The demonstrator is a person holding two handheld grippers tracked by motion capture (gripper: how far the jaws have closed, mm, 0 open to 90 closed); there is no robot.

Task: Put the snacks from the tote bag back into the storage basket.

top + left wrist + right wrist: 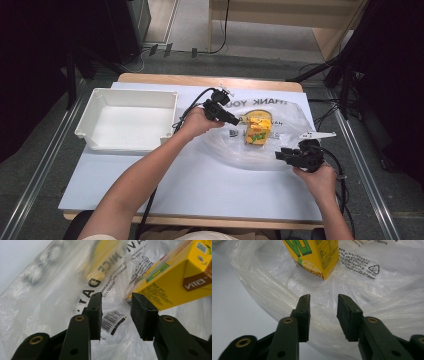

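We see a clear plastic bag (260,145) lying crumpled on the white bench (200,185), right of centre, with a yellow drink carton (258,129) standing inside it. The bag is thin, glossy and wrinkled, printed in black with large letters, small text, a recycling triangle and a barcode label (113,320). The carton is bright yellow with green lettering and a lemon-slice picture near its lower edge; in the left gripper view a brown panel with white letters shows on one face. Our left hand-held gripper (234,119) sits just beside the carton on its left, its jaws spread with only bag film and the barcode visible between them; the pads press on nothing. Our right hand-held gripper (284,155) rests at the bag's near right edge, jaws likewise spread over the rumpled film and pinching nothing. A white empty-looking bin (97,100) stands well apart on the left of the bench.
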